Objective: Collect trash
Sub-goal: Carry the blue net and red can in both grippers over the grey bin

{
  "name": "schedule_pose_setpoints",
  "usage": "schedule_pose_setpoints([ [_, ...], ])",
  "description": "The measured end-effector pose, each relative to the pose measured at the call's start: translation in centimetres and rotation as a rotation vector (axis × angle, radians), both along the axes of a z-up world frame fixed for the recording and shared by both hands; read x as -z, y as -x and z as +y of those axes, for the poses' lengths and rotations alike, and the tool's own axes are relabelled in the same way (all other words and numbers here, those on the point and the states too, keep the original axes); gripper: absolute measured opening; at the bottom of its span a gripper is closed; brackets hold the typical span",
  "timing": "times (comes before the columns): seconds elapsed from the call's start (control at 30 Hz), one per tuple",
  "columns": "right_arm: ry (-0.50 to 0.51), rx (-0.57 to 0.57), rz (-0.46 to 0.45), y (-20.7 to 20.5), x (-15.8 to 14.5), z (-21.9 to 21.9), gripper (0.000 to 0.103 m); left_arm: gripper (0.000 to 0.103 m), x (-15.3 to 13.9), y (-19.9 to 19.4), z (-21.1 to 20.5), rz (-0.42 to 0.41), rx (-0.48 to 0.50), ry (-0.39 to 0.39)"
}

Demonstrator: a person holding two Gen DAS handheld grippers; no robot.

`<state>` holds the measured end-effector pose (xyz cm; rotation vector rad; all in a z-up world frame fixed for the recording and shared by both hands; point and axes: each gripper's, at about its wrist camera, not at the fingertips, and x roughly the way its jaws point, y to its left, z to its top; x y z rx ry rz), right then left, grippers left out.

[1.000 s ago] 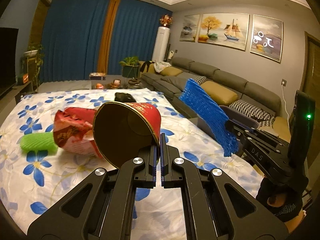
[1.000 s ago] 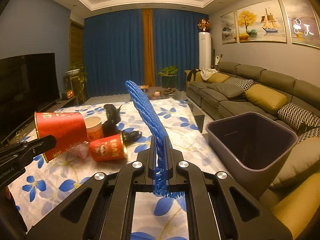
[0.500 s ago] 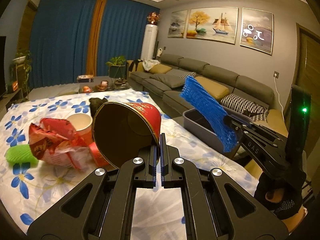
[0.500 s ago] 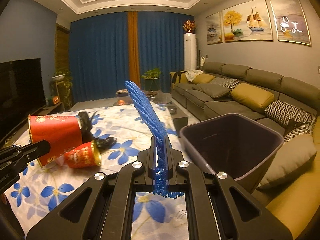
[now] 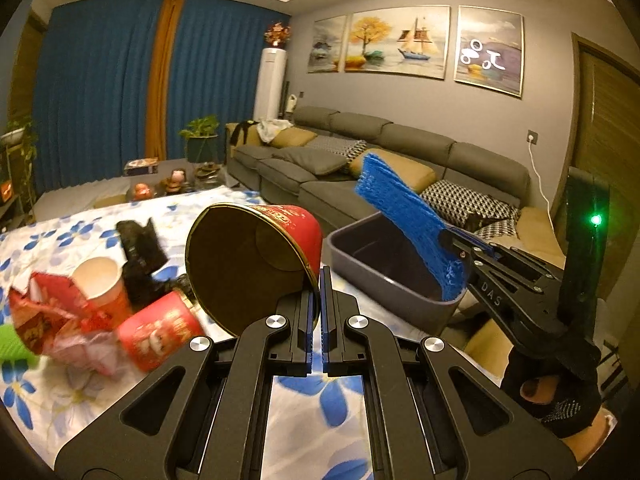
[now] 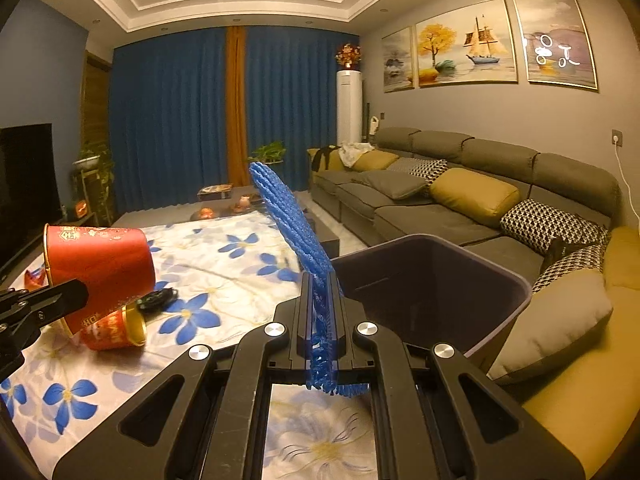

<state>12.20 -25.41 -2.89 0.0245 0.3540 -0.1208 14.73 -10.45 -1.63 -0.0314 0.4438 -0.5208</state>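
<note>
**Both grippers loaded beside the bin**

Closest to me, the left gripper pinches the rim of a big red paper cup, tipped so its dark mouth faces the camera. The right gripper is clamped on a strip of blue foam netting, which stands up and leans left at the near rim of the grey trash bin. On the floral cloth lie a small red cup, a crumpled red wrapper and black scraps. Behind stands the grey sofa.
</note>
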Motion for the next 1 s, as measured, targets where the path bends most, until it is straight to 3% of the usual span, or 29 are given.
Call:
schedule_pose_setpoints([
  [0.6, -0.008, 0.123, -0.008, -2.2, 0.6, -5.8, 0.007, 0.002, 0.0, -5.4, -9.0, 0.011, 0.149, 0.017],
  [1.0, -0.030, 0.158, 0.025, -3.3, 1.8, -7.1, 0.007, 0.002, 0.9, -7.1, -11.8, 0.043, 0.185, 0.019],
])
